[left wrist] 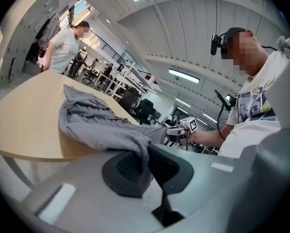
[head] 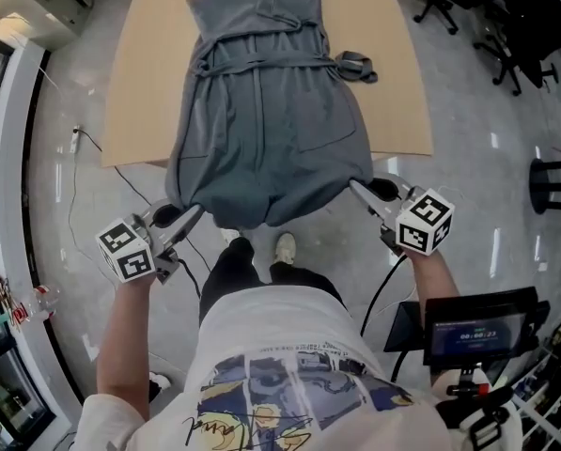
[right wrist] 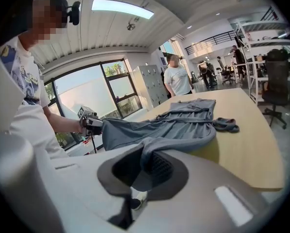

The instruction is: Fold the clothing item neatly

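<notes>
Both forearms reach forward, apart and level with each other. The left claw and the right claw each clamp a hem corner of the grey garment. It lies lengthwise on the desk, its hem overhanging the near edge.

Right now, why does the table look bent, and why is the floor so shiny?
Left gripper view: the wide-angle lens bends the wooden table and blacks out the corners. Head view: white glare streaks shine on the glossy floor. Right gripper view: the window is washed out bright.
</notes>
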